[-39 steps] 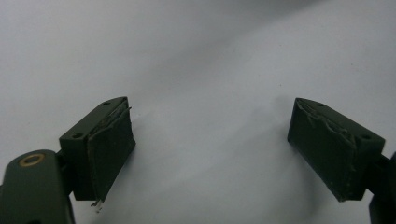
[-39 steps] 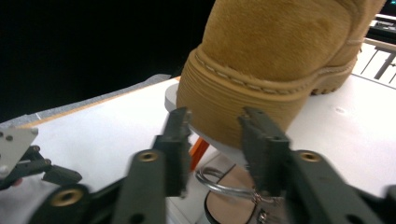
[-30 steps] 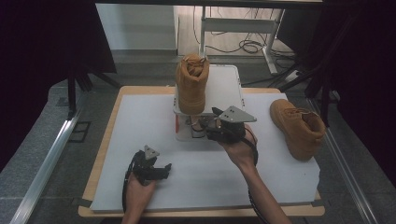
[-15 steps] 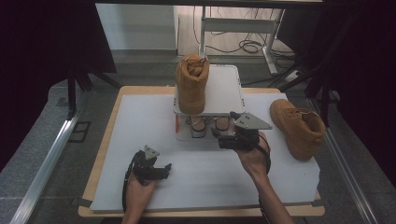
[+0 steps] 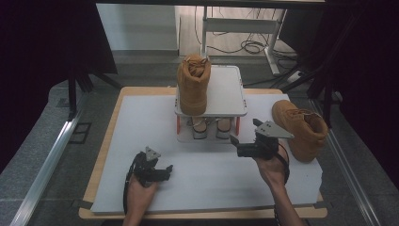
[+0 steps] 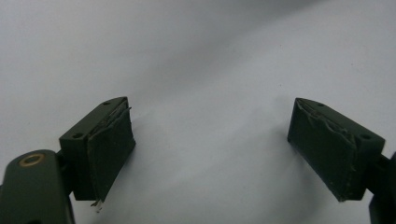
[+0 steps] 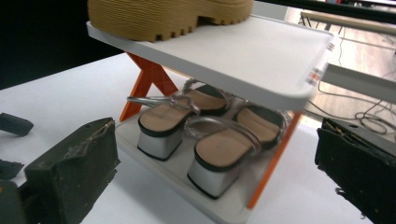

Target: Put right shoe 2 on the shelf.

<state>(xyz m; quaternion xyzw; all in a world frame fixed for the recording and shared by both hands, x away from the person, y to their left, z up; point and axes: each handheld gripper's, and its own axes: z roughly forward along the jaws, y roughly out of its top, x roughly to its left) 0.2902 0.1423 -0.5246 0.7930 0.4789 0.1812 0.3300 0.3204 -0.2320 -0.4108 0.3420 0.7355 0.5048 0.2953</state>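
Judging by both grippers, right gripper (image 5: 245,142) and left gripper (image 5: 165,170), being spread and empty, one boot (image 5: 193,84) is shelved on the rack (image 5: 226,96), sandals (image 7: 201,135) apparently beneath, while the second boot (image 5: 301,127) is left near the table's (image 5: 141,122) right edge.

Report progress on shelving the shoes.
Done: one boot stands on the rack's top shelf, and both sandals sit on the lower shelf. In hand: nothing; the right gripper, whose jaws have just been opening, is empty beside the rack, and the left gripper rests open on the table. Left: the second boot lies on the table, right of the rack.
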